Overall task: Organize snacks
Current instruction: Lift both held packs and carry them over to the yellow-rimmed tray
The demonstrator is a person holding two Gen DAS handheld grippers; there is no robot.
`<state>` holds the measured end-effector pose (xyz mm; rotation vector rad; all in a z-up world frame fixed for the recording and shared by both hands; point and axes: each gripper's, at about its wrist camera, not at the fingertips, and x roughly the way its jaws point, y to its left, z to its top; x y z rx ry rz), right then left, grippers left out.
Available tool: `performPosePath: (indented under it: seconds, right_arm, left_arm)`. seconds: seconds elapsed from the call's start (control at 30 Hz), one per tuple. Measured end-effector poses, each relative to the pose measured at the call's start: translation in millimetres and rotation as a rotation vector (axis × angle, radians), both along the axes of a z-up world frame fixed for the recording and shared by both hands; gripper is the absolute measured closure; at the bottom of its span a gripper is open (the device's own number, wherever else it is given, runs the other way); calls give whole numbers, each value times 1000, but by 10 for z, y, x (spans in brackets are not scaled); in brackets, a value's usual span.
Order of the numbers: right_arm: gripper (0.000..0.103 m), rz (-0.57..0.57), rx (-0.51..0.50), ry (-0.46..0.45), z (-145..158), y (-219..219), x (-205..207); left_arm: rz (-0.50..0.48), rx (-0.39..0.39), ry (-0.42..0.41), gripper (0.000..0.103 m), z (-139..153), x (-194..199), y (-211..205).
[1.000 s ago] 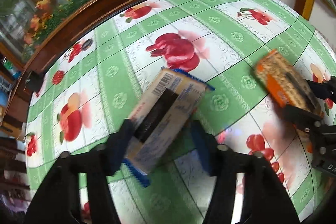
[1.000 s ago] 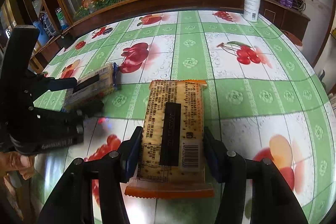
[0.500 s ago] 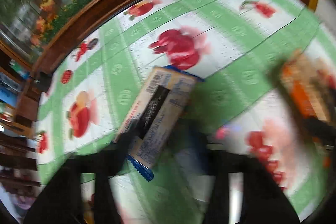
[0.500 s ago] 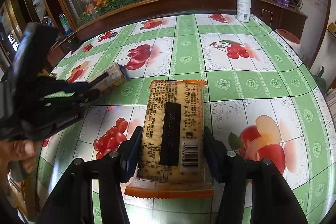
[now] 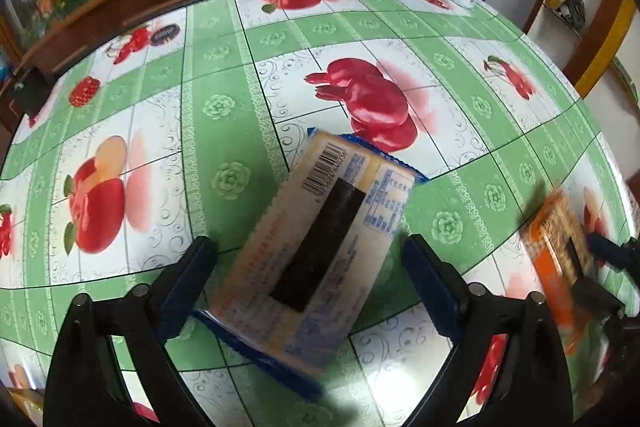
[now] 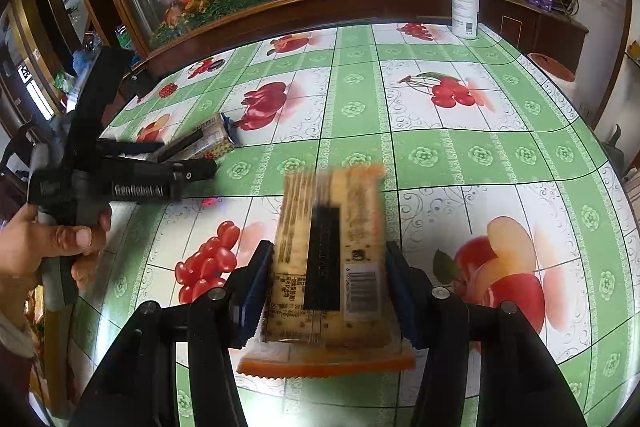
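The left hand-held gripper [image 5: 308, 275] stands wide around the blue-edged cracker pack [image 5: 320, 251], its fingers clear of the wrapper, so the pack apparently lies on the bench [image 5: 224, 115] as set down. The right hand-held gripper [image 6: 328, 287] pinches the orange-edged cracker pack [image 6: 328, 263] by its long sides, probably to lay it alongside.

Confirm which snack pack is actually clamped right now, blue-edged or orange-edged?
The orange-edged pack: the right gripper presses both its sides. The blue-edged pack lies askew inside the left gripper, with gaps showing beside both fingers.
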<state>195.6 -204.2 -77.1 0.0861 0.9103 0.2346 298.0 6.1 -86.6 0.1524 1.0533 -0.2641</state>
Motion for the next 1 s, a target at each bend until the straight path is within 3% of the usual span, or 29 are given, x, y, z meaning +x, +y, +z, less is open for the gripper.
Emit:
performPosePath:
  seconds: [0.03,0.1,0.13,0.2,0.33,0.43,0.5,0.57,0.63,0.7,0.93,1.0]
  right_arm:
    - [47,-3,2,-7,21,-9,-10]
    - [47,-8,15,-20,80,-20,-30]
    - [47,-10,13,-27,104,-15,-40]
    - [49,-8,19,-40,158,-12,-79]
    - [70,-5,28,-44,200,-25,-187]
    - [78,4,23,-31,164,-35,-255]
    - [76,-14,8,-31,124,-75,-284]
    - [64,-23,20,-27,84,-127,-274]
    - [35,-21,8,-32,67,-125,-239]
    - [26,13,6,-44,62,-72,-195]
    - [29,59,-118,17,-203,124,-12]
    - [46,46,-179,-4,-201,150,-59]
  left_arm:
    - [-10,-6,-1,17,3,-53,-34]
    - [-27,-3,-8,42,54,-167,-112]
    - [-26,1,0,46,51,-203,-137]
    - [-15,19,-3,47,42,-329,-203]
    - [31,9,-21,47,29,-608,-222]
    - [66,29,-41,47,21,-851,-243]
    - [79,38,-53,47,17,-1036,-266]
    - [102,30,-58,47,15,-1130,-256]
    - [114,18,-51,47,12,-1191,-257]
    - [127,2,-44,47,7,-1288,-267]
    - [154,-7,-63,47,-9,-1577,-364]
    - [169,-5,-79,47,-17,-1674,-389]
